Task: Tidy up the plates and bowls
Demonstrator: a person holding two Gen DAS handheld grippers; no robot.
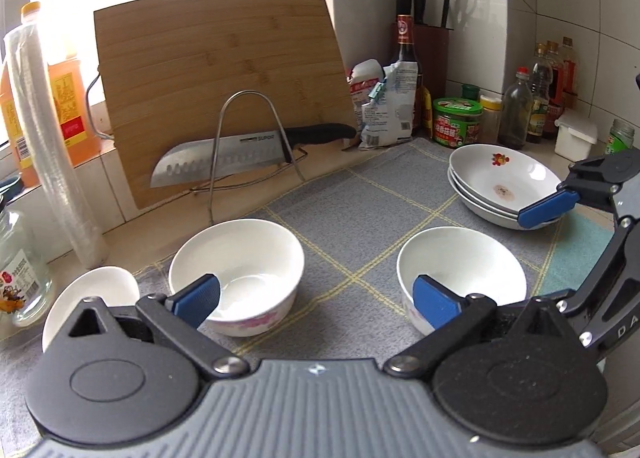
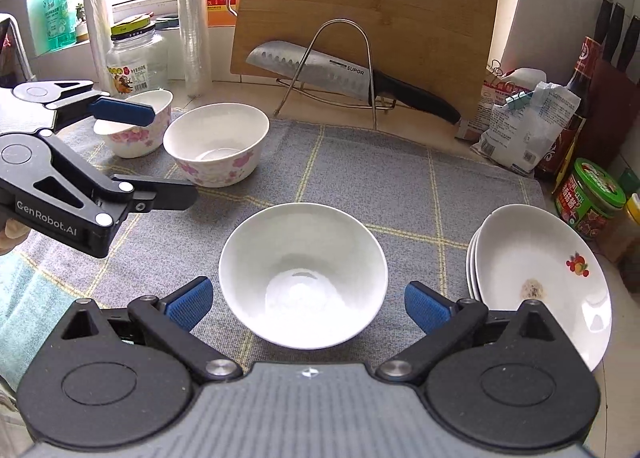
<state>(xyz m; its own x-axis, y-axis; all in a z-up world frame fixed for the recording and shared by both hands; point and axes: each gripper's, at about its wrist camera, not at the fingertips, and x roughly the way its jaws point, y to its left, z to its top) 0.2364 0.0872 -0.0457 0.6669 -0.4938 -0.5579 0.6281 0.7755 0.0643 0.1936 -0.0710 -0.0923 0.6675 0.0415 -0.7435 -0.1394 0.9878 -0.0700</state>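
Three white bowls with pink flower print stand on a grey checked mat (image 1: 360,217). In the left wrist view my left gripper (image 1: 316,298) is open, low over the mat between the middle bowl (image 1: 236,274) and the right bowl (image 1: 460,278); a third bowl (image 1: 88,298) sits at the far left. A stack of white plates (image 1: 500,185) stands at the right. In the right wrist view my right gripper (image 2: 308,304) is open, its pads either side of the nearest bowl (image 2: 304,274). The plate stack (image 2: 540,278) is to its right. The left gripper (image 2: 160,153) shows at left, open.
A bamboo cutting board (image 1: 224,89) and a large knife (image 1: 224,161) in a wire rack stand behind the mat. Bottles, jars and a knife block (image 1: 432,49) crowd the back right corner. A glass jar (image 1: 20,274) and a plastic-wrap roll (image 1: 44,153) stand at the left.
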